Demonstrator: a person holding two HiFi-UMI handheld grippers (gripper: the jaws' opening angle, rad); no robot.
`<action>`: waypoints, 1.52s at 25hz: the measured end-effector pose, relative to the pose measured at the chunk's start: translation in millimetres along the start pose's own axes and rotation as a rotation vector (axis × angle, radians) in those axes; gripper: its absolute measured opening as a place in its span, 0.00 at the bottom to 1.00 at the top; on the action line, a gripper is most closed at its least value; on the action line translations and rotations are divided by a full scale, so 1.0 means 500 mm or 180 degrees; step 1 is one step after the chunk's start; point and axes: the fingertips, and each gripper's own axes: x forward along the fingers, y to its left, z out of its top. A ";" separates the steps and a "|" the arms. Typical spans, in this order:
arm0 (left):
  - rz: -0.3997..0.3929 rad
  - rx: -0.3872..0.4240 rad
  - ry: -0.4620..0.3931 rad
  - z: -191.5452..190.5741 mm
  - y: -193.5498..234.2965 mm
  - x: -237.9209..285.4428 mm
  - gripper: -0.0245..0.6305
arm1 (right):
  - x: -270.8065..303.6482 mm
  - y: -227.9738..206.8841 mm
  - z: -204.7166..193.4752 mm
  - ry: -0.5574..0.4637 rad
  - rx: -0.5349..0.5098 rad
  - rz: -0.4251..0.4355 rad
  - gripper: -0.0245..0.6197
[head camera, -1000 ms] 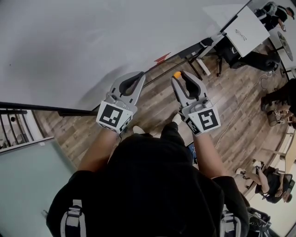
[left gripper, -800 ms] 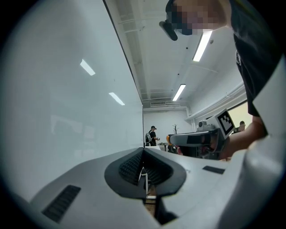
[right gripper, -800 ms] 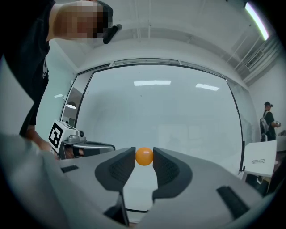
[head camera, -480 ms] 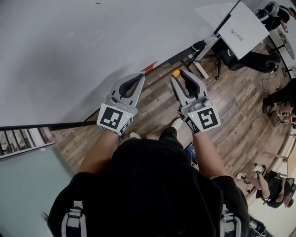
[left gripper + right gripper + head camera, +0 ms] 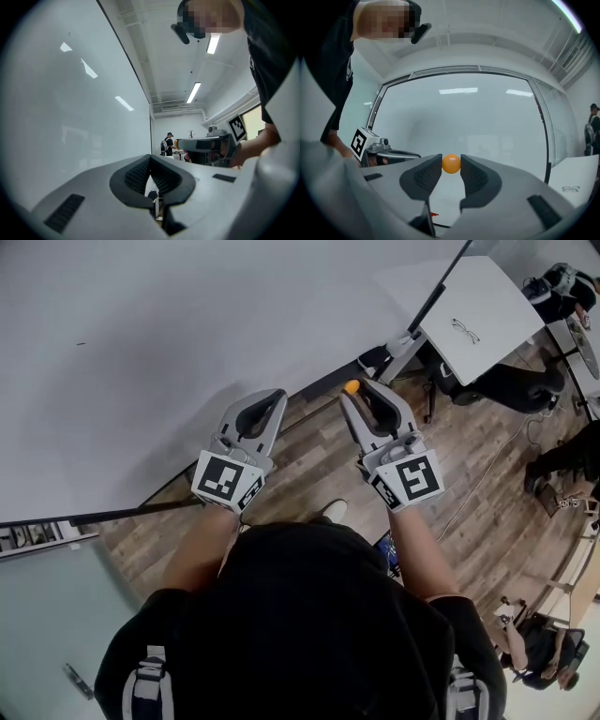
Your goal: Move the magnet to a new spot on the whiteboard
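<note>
Clearly the right gripper (image 5: 451, 165) is clamped on the magnet (image 5: 451, 164), a small orange ball pinched between its two jaw tips. In the head view that gripper (image 5: 354, 390) points toward the whiteboard (image 5: 141, 352), and the magnet (image 5: 352, 387) shows at the jaw ends, in line with the board's lower edge. Seen along the jaws, the ball sits against the lower middle of the whiteboard (image 5: 464, 117), but I cannot tell whether it touches the surface; it looks held just clear of it.

So the pick-up part seems done: the magnet is in the grip and, by my reading, off the board. Left to do: press it onto a fresh spot and let go.

The left gripper (image 5: 272, 395) has its jaws closed on nothing, beside the right one and also facing the board.
</note>
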 end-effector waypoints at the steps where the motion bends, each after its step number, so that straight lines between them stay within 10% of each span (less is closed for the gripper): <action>1: 0.0020 0.0009 0.0005 -0.002 -0.009 0.029 0.04 | -0.005 -0.030 -0.002 -0.0006 0.0001 0.0014 0.22; 17: 0.0264 0.0009 0.0121 -0.011 -0.070 0.332 0.04 | 0.002 -0.349 -0.034 -0.0100 0.0133 0.0113 0.22; 38: 0.0248 -0.0105 0.0092 -0.064 0.030 0.480 0.04 | 0.228 -0.431 -0.096 0.0034 0.0133 0.0231 0.22</action>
